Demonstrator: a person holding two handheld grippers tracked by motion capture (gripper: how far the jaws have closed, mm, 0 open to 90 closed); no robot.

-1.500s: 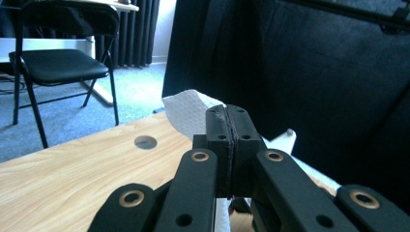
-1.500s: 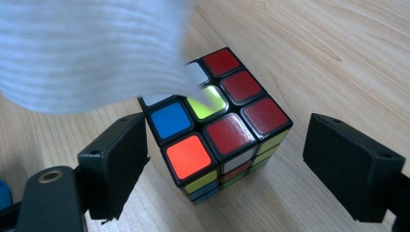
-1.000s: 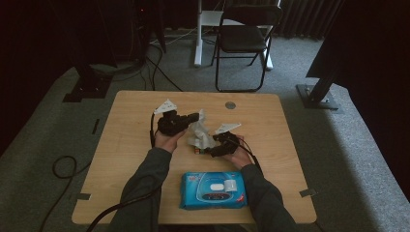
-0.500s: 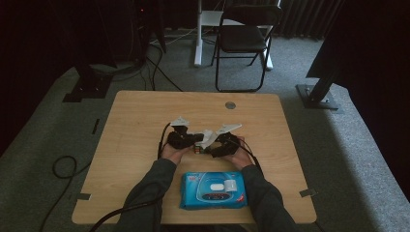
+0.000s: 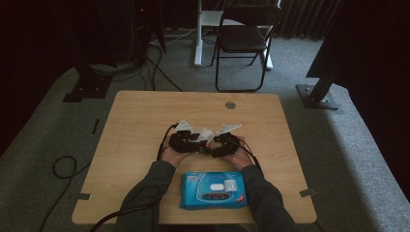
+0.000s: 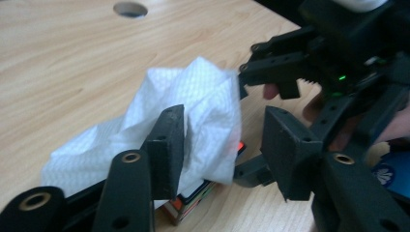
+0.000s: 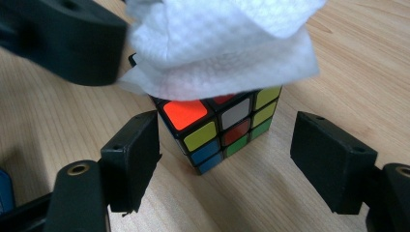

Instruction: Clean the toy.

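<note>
A dim lab is shown: grey carpet [image 5: 348, 145], stand bases [image 5: 319, 94], cables [image 5: 63, 166], a folding chair [image 5: 244, 38] beyond the table [image 5: 145, 111].

wipe pack [image 5: 213, 190] blocks the near edge; far tabletop [image 5: 193, 108] open.

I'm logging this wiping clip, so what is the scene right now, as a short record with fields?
surface: wooden table
cube: colour puzzle cube standing on the table
wipe: white wipe draped over the cube's top
left claw: jaws have just been opening, apart, wipe between them but not pinched
right claw: open, jaws either side of the cube, not touching it
near edge: blue wipes pack between the person's forearms
</note>
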